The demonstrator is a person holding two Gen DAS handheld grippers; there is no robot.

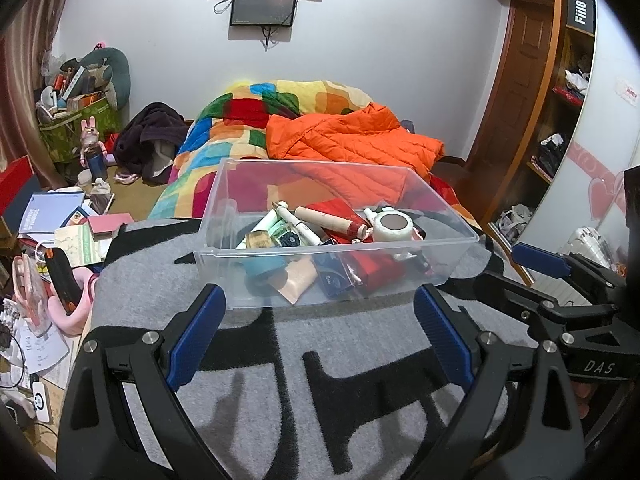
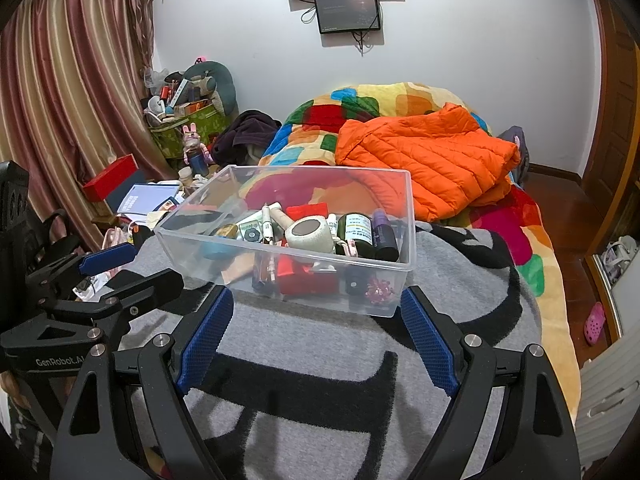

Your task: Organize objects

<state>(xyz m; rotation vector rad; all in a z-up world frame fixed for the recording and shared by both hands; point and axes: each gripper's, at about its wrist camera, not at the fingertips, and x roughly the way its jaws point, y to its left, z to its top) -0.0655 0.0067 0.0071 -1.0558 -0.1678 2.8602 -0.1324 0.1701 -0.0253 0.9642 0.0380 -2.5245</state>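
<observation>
A clear plastic bin (image 1: pixel 460 258) stands on a grey and black blanket (image 1: pixel 360 360) on the bed; it also shows in the right wrist view (image 2: pixel 404 280). It holds several small items: a white tape roll (image 1: pixel 394 229) (image 2: pixel 310 235), a green tube (image 1: pixel 266 224), a white pen (image 1: pixel 298 224), red packs (image 1: pixel 376 270), a dark bottle (image 2: pixel 356 234) and a purple bottle (image 2: pixel 384 234). My left gripper (image 1: pixel 320 332) is open and empty just before the bin's near wall. My right gripper (image 2: pixel 316 332) is open and empty, also just short of the bin.
An orange puffer jacket (image 2: pixel 432 160) lies on a multicoloured quilt (image 1: pixel 224 136) behind the bin. Left of the bed the floor is cluttered with books (image 1: pixel 52 210), a red box (image 2: pixel 112 178) and a green bag (image 2: pixel 184 132). A wooden wardrobe (image 1: pixel 520 80) stands right.
</observation>
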